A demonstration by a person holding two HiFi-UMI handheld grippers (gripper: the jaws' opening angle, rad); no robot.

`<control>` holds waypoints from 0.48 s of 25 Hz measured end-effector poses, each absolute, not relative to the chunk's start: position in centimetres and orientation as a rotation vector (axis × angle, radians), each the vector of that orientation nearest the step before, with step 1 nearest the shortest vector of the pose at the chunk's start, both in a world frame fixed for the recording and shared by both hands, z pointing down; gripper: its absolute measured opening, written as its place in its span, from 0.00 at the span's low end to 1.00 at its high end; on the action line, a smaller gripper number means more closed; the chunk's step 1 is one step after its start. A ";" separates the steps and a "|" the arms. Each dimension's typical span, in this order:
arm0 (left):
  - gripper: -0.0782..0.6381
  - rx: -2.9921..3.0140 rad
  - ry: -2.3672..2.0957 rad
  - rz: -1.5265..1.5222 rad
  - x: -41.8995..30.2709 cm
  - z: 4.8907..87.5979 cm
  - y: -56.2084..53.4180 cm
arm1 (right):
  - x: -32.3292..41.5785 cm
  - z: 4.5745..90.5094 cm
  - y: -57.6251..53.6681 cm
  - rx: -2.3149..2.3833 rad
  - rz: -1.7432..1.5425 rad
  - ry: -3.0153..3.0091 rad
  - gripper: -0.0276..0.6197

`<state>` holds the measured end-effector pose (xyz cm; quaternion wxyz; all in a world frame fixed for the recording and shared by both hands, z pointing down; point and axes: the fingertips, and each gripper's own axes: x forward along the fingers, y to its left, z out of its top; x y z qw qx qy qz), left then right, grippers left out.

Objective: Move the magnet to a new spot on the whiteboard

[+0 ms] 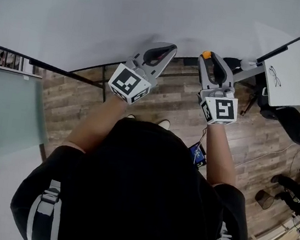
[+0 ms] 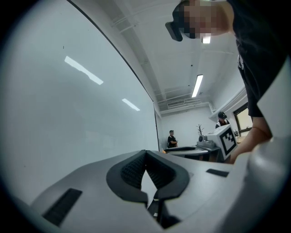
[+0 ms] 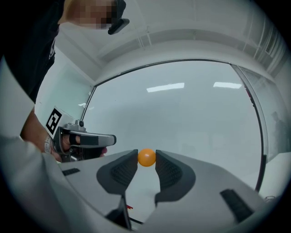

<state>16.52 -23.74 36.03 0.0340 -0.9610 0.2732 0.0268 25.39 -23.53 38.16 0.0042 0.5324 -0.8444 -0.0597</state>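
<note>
Note the right hand-held gripper (image 1: 209,58) clamped, by the jaw tips only, on the small orange magnet (image 3: 146,157), with the magnet at 12 o'clock of the marker cube (image 1: 219,110) in the head view, right before the whiteboard (image 1: 98,15); not possible to tell whether touching the board or just off it. Note also the left hand-held gripper (image 2: 145,155) at 9 o'clock of the right one, jaws together on nothing, near the board. Main danger, as a judgement: losing the round, smooth magnet from so shallow a grip, by a sideways pull or by loosening too early, then a fall to the wooden floor (image 1: 74,106) and rolling away. Second danger: releasing before full contact with the board, so no holding by the magnetic pull. Possible too: dragging along the surface with tilting in the jaws, or setting down at nearly the same spot. Better to press flat first, then to open slowly.
</note>
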 end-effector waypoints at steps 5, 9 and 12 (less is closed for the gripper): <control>0.12 -2.974 0.853 0.104 20.2 38.4 -24.7 | 29.0 41.3 -23.9 1.699 -0.152 -2.626 0.23; 0.12 -2.998 0.852 0.059 22.1 41.0 -25.0 | 30.0 43.4 -24.4 1.728 -0.146 -2.611 0.23; 0.12 -3.004 0.836 0.029 23.5 43.1 -25.7 | 30.9 44.5 -25.2 1.766 -0.123 -2.617 0.23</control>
